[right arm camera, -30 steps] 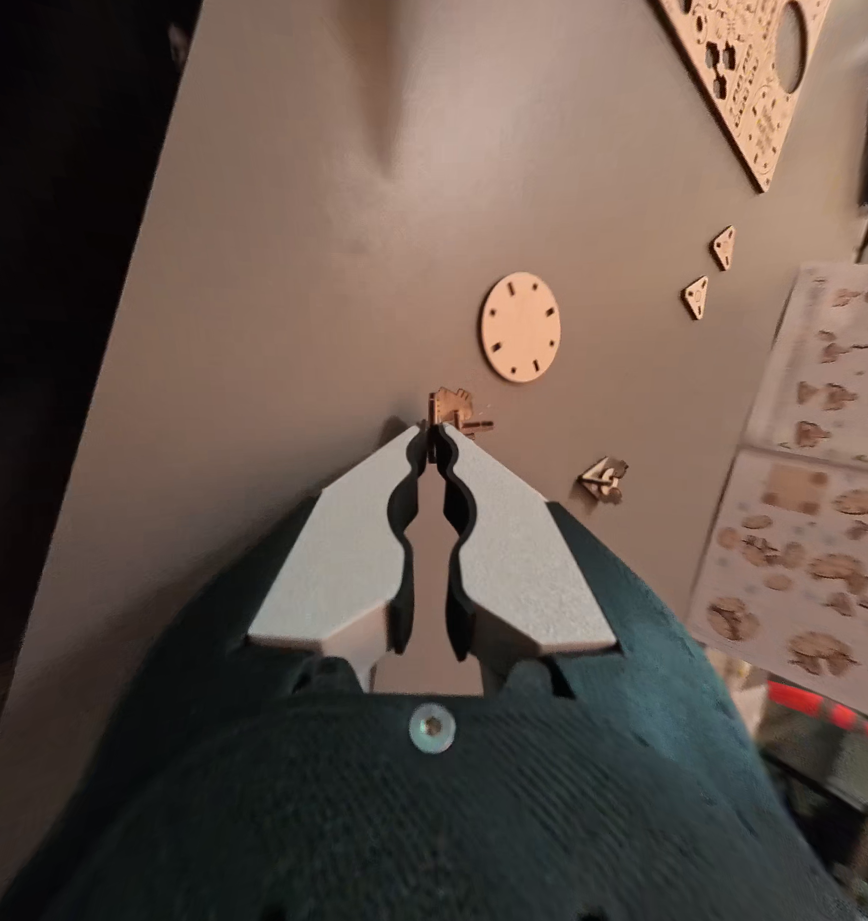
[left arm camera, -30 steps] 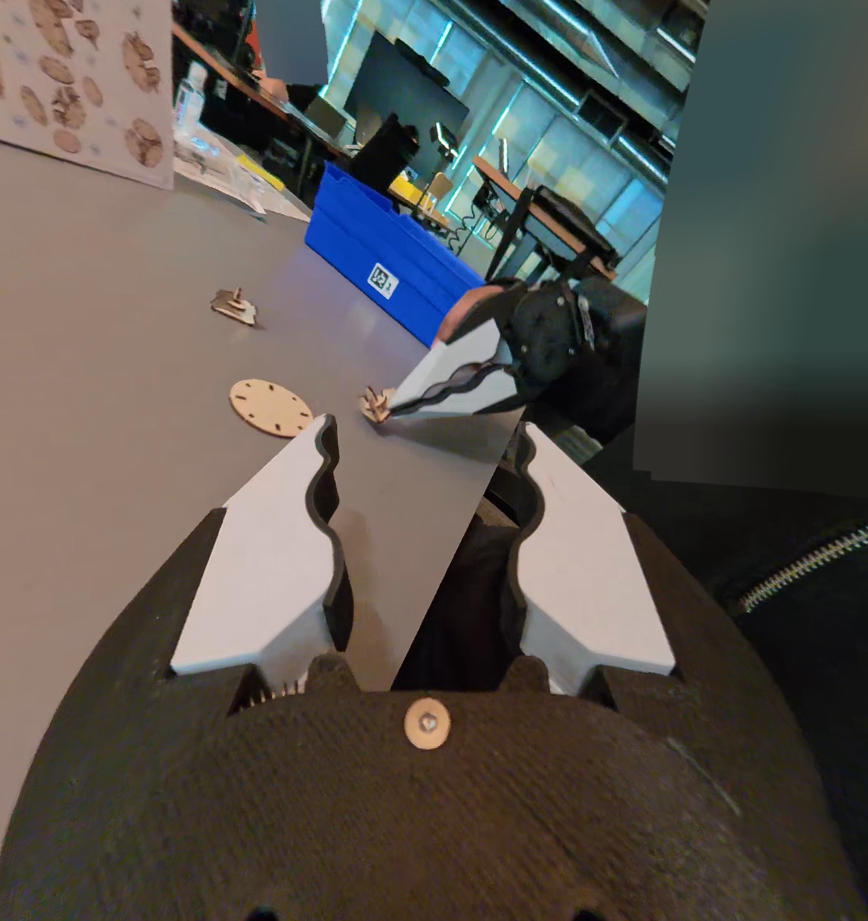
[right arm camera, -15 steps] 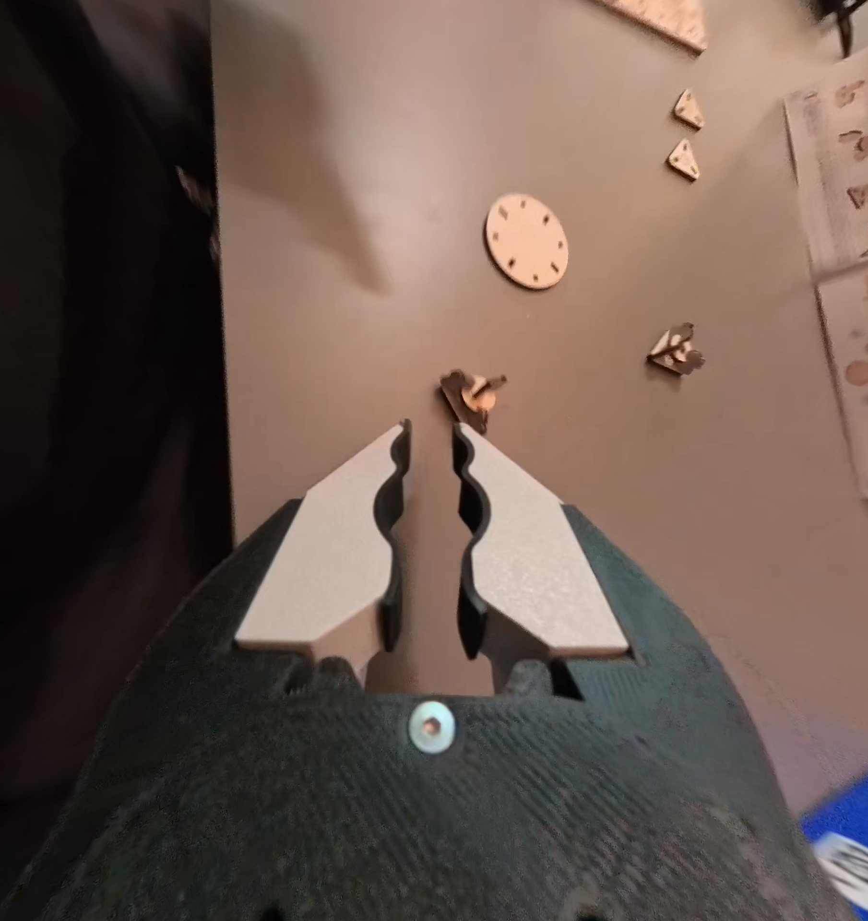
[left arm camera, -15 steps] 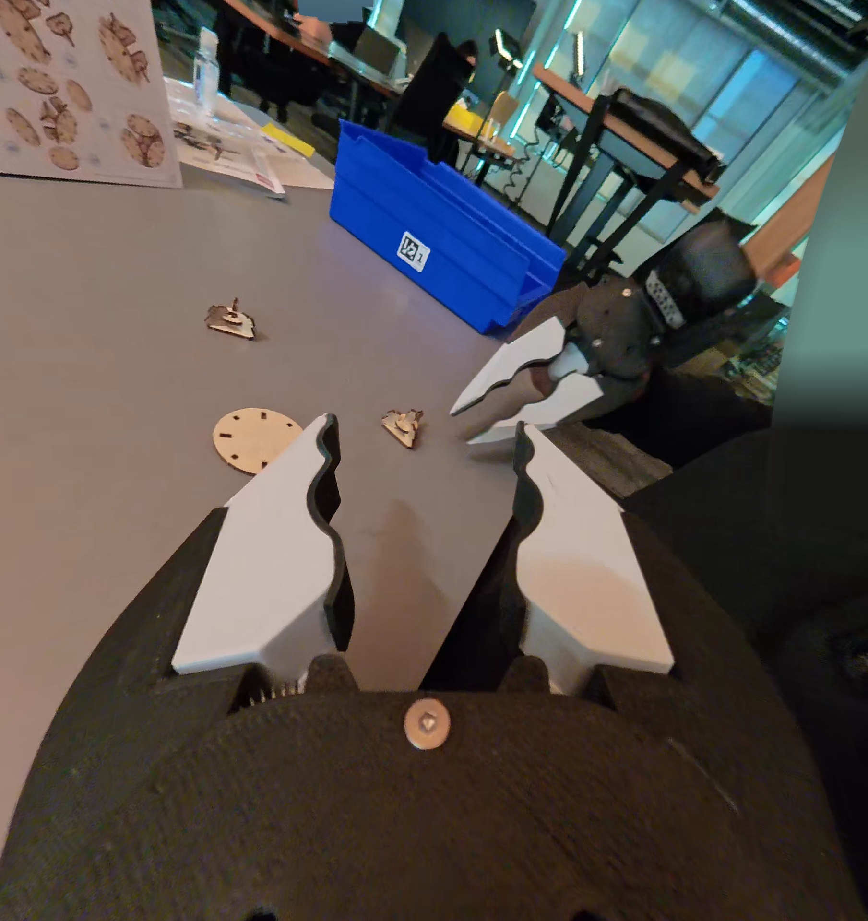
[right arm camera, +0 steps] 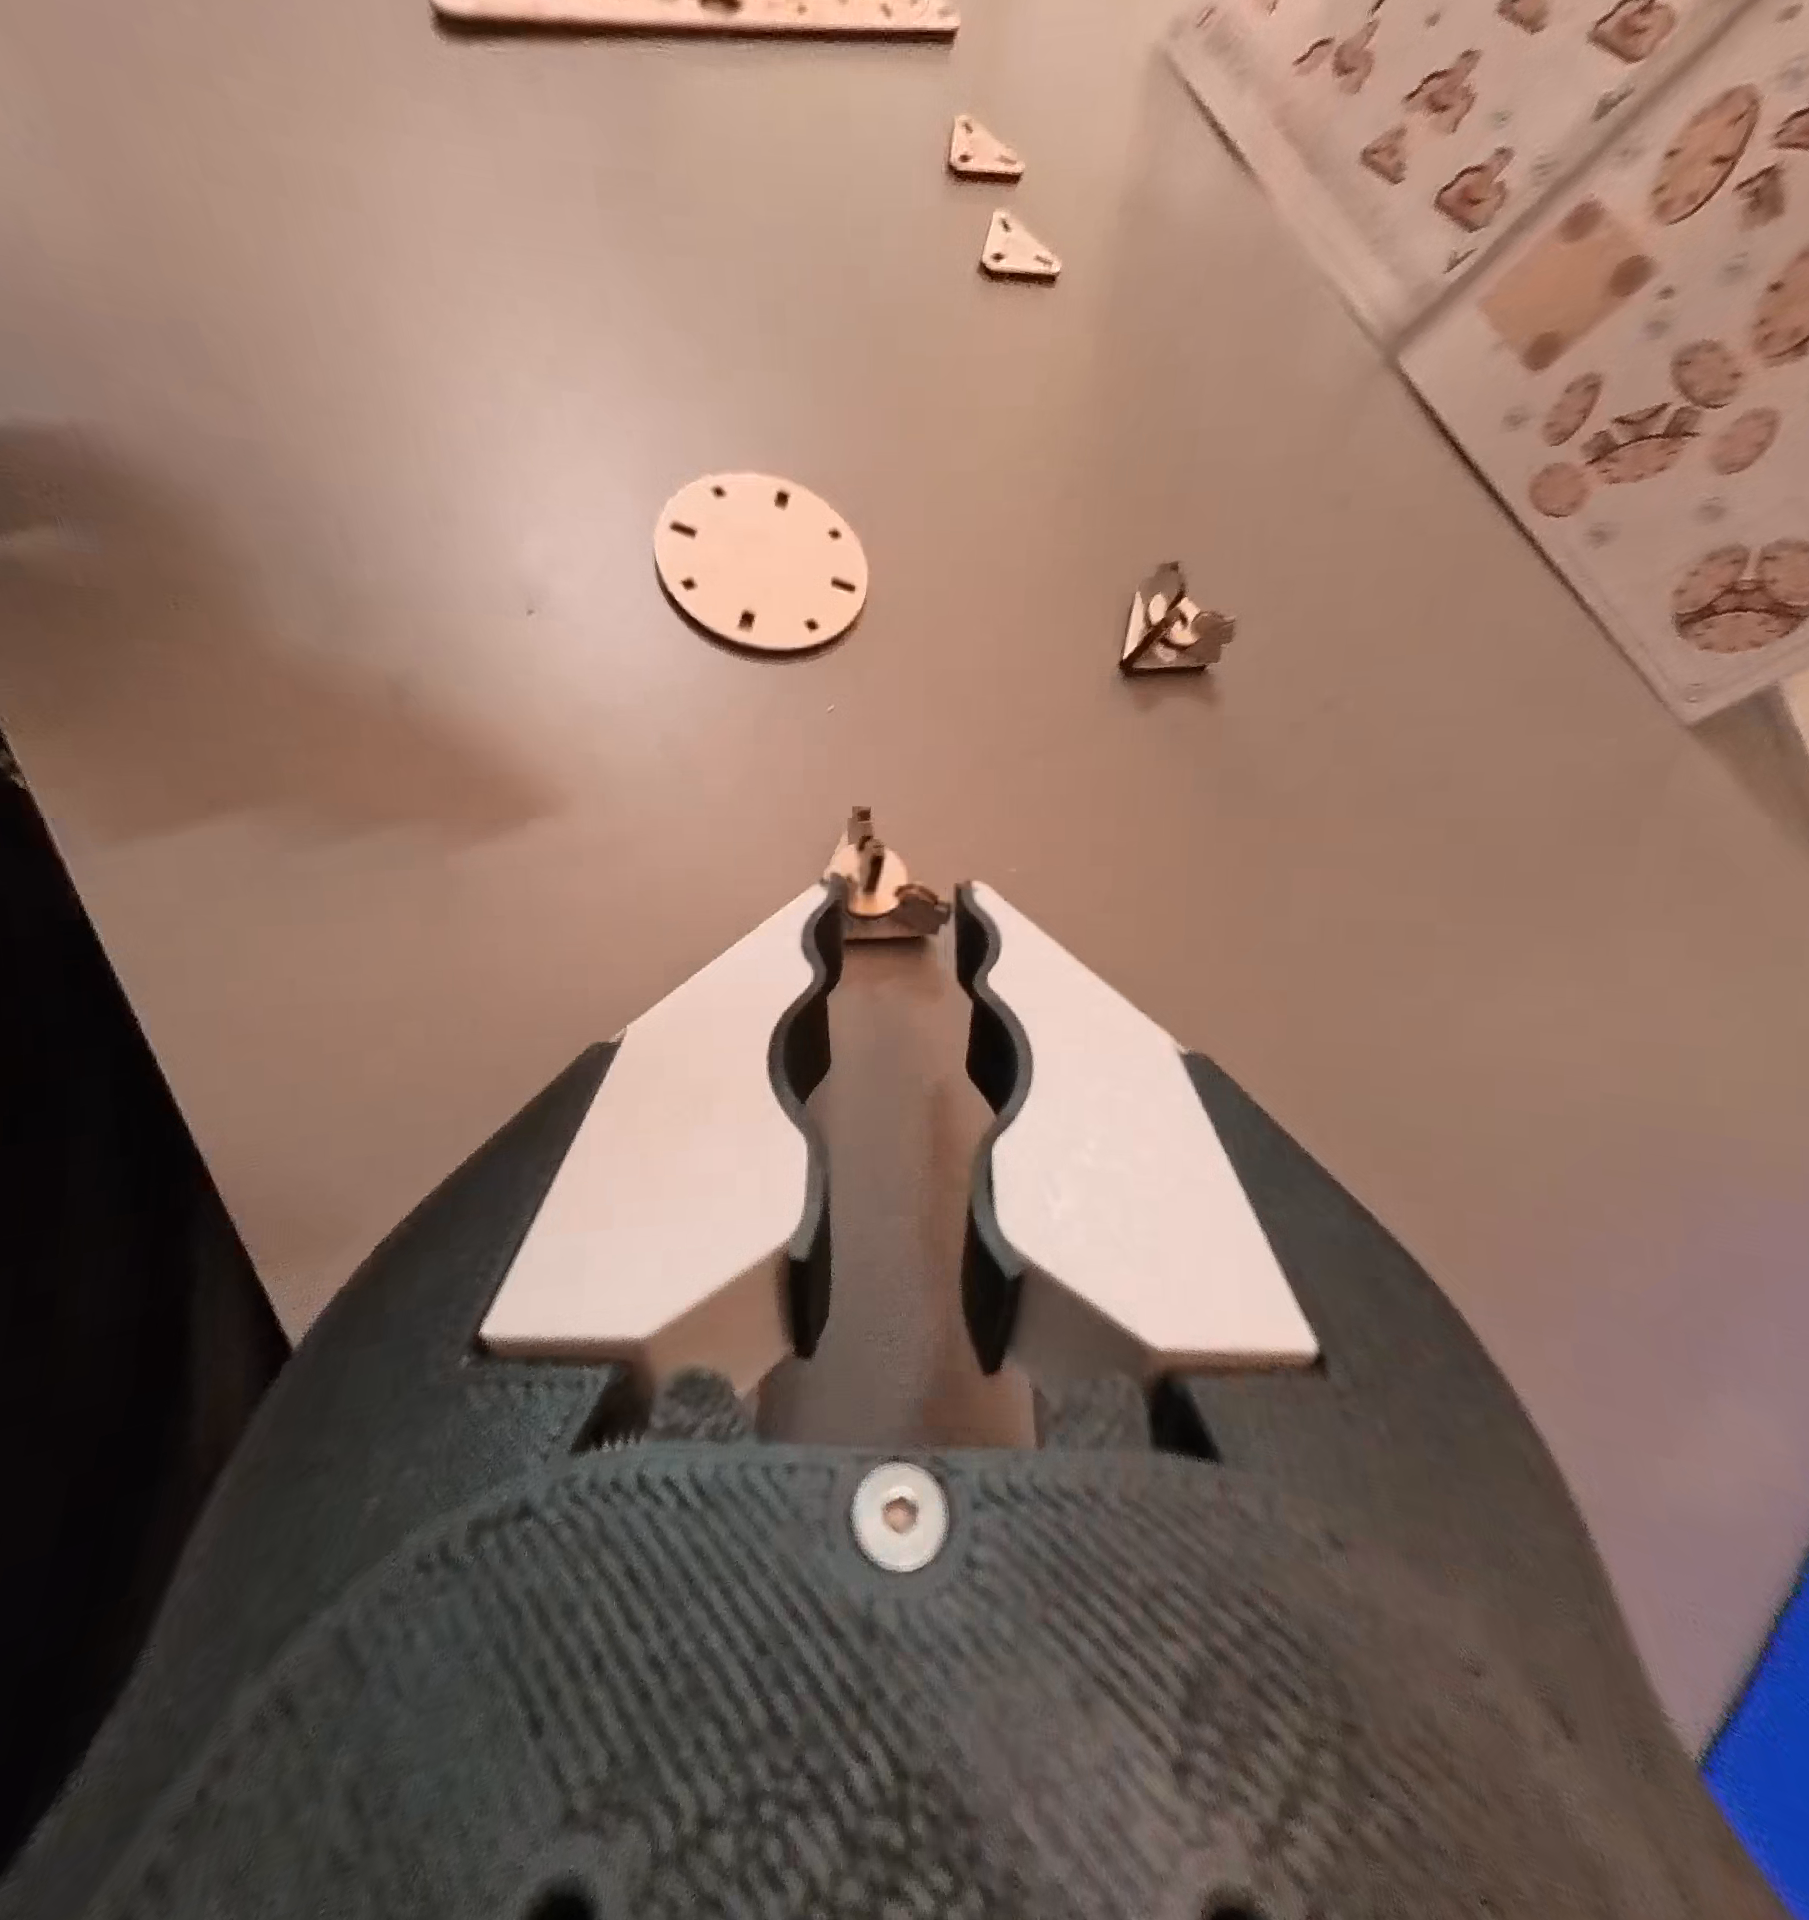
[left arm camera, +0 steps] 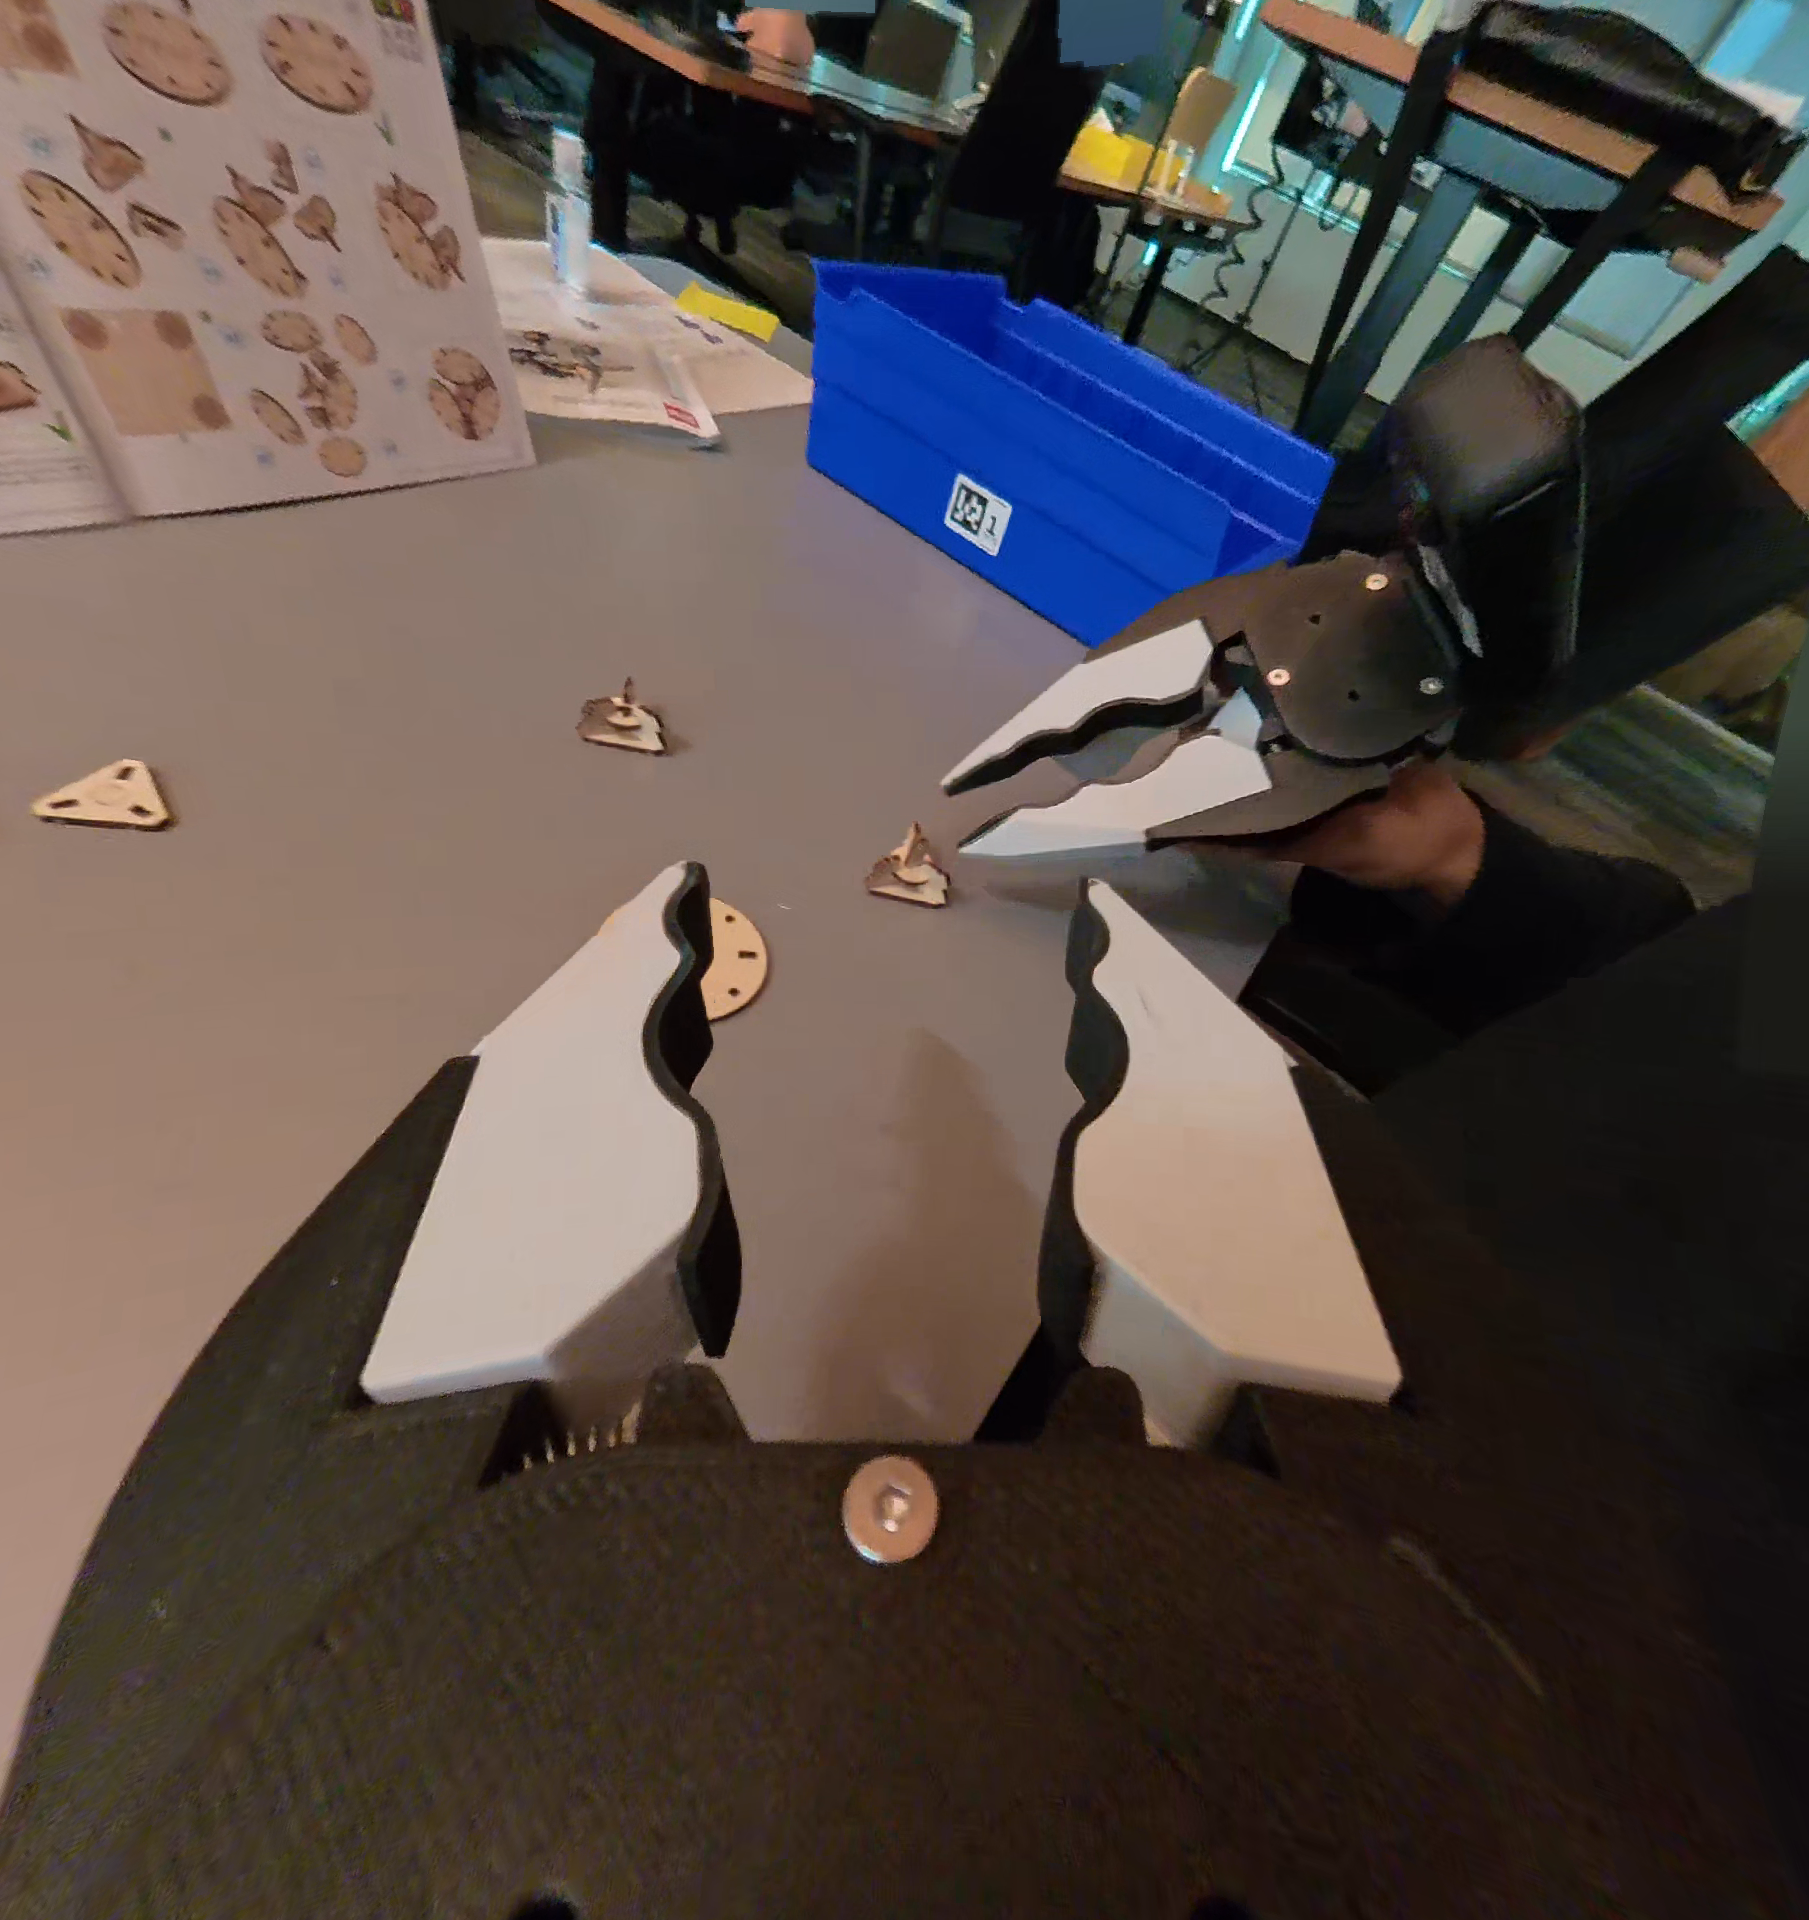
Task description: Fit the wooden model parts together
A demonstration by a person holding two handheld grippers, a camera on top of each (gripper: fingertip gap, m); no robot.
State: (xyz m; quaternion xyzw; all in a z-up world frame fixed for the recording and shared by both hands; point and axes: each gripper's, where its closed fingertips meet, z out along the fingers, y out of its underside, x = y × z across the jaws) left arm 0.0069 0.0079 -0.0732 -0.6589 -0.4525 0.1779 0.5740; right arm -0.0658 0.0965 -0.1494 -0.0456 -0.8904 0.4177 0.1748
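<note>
Right now the right tool [right arm camera: 889, 904] is hovering low over the grey table [left arm camera: 360, 644] with its jaws narrowly parted, holding nothing. A small wooden assembly [right arm camera: 874, 888], a triangular base with a peg and disc standing on it, is sitting on the table just ahead of the fingertips, at twelve o'clock from them. In the right wrist view it seems to be sitting in the mouth of the jaws, but the left wrist view is showing it just clear of the tips, untouched.

The left tool [left arm camera: 884, 894] is hanging wide and empty. A slotted wooden disc [left arm camera: 734, 961] is lying flat by its left finger, partly hidden behind it, with the assembly at one o'clock.

A second assembly [left arm camera: 621, 719] is resting further off at eleven o'clock, a flat triangle [left arm camera: 102, 798] at ten, and a blue bin [left arm camera: 1035, 457] and a printed sheet [left arm camera: 204, 260] beyond.

The assembly is looking very light, stiff and thin, probably laser-cut ply, and its upright peg seems fragile. I would judge the flat edges of the base the safer place to pinch, gently, since it could skid on the smooth table.
</note>
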